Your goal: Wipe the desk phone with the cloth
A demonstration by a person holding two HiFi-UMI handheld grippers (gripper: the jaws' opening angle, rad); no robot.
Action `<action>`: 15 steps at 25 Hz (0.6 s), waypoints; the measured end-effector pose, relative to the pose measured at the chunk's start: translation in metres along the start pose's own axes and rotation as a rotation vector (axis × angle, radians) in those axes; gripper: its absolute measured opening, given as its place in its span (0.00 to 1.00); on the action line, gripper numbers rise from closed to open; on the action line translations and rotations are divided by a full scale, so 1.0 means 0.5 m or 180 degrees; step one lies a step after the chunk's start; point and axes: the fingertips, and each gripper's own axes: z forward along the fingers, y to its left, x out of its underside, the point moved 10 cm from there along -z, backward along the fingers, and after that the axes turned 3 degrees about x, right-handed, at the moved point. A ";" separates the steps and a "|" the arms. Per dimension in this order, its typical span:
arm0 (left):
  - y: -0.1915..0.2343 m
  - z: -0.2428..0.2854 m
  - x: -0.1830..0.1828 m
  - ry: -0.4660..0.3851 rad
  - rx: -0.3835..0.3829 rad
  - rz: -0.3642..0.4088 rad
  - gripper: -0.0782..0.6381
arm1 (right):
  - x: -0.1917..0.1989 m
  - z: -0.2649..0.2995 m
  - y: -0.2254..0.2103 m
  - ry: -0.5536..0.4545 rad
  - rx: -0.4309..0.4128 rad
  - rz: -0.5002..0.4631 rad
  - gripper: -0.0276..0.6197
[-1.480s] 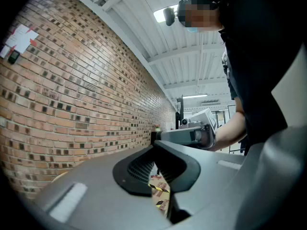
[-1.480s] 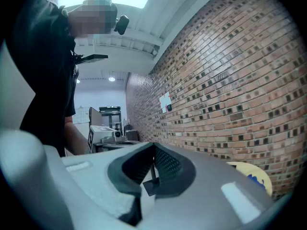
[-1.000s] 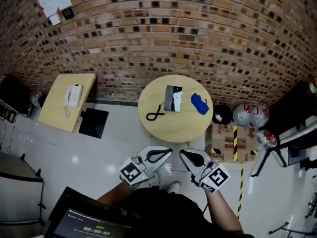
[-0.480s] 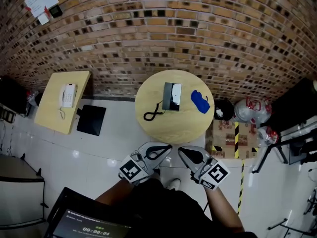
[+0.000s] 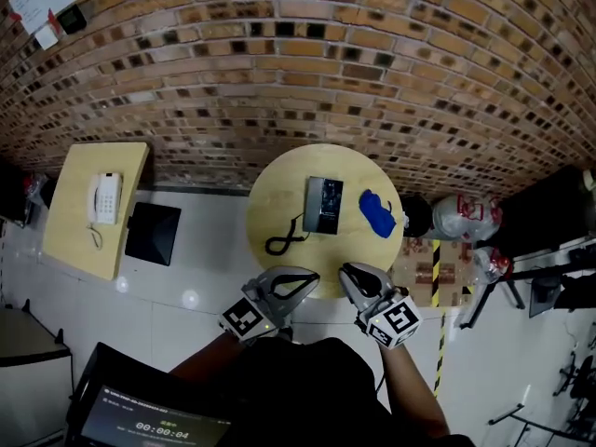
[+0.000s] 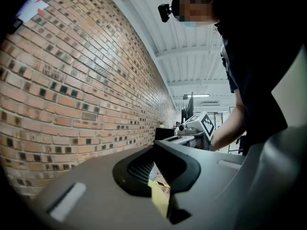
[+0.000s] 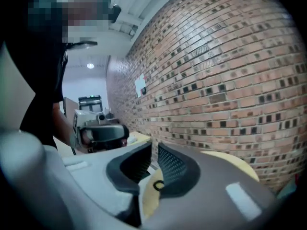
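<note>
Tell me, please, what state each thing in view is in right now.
desk phone: lying on the round table, untouched, cord curled beside it.
cloth: bunched up, right of the phone, apart from it.
left gripper: shut, empty.
right gripper: jaws have just been opening, a crack apart, nothing between them.
white phone: handset on its cradle.

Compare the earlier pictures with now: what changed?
The left gripper and right gripper have advanced to the near edge of the round table. The right gripper's jaws have just been opening a slit, nothing between them. The desk phone and blue cloth lie untouched on it.
</note>
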 end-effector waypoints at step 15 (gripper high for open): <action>0.149 0.068 0.053 0.0187 -0.0213 -0.0204 0.11 | 0.227 0.165 -0.436 0.1753 0.0749 -0.0146 0.43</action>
